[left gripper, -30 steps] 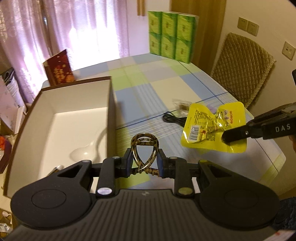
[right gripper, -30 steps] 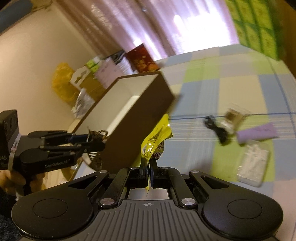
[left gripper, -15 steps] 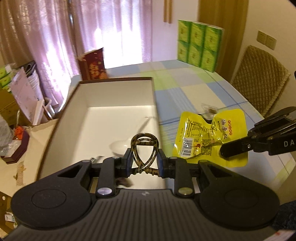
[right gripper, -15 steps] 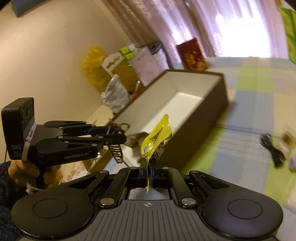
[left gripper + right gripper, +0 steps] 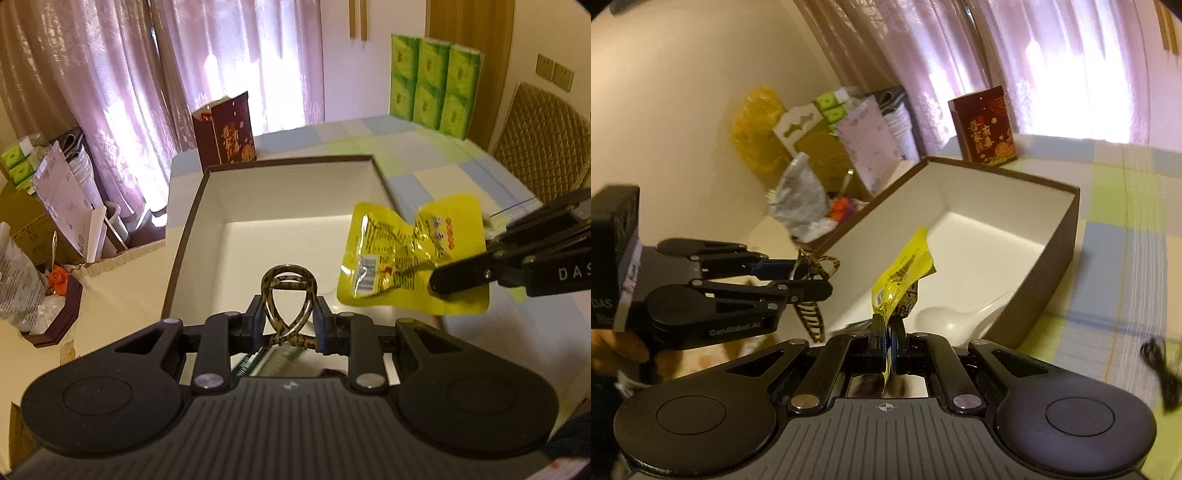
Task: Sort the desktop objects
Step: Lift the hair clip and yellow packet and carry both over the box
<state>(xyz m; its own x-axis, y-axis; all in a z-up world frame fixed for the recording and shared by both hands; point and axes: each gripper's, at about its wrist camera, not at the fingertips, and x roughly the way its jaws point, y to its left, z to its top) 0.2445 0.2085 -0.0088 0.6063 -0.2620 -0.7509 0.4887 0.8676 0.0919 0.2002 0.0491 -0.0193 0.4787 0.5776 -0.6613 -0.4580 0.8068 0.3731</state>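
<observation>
1. Pale purple curtains [image 5: 221,74] fill the upper part of both views, with a checked tabletop [image 5: 424,155] below them running off to the right.
2. At lower centre of the left wrist view, the left gripper [image 5: 289,321] has its fingers closed on a leopard-print hair clip [image 5: 289,295], whose loop stands up between them, over the near end of the box.
3. In the right wrist view that same left gripper [image 5: 812,280] reaches in from the left edge, level, a hand [image 5: 620,347] partly visible on its handle at lower left; the clip's [image 5: 812,321] toothed end hangs below the fingers.
4. The right gripper [image 5: 887,332], lower centre of its own view, is pinched tight on the edge of a yellow snack pouch [image 5: 905,273], which stands upright above the fingers.
5. From the left wrist view the right gripper [image 5: 439,284] enters from the right edge, holding the pouch [image 5: 413,254] over the box's right-hand wall.
6. A brown box [image 5: 192,221] with a white inside sits open in mid-frame. A white spoon [image 5: 956,317] lies on its floor near the close end; the rest of the visible floor is bare.
7. A dark red carton [image 5: 227,133] stands upright just beyond the box's far wall.
8. Green tissue packs [image 5: 432,92] are stacked at upper right, well apart from the box.
9. A black cable [image 5: 1160,373] lies on the tabletop at the right edge of the right wrist view.
</observation>
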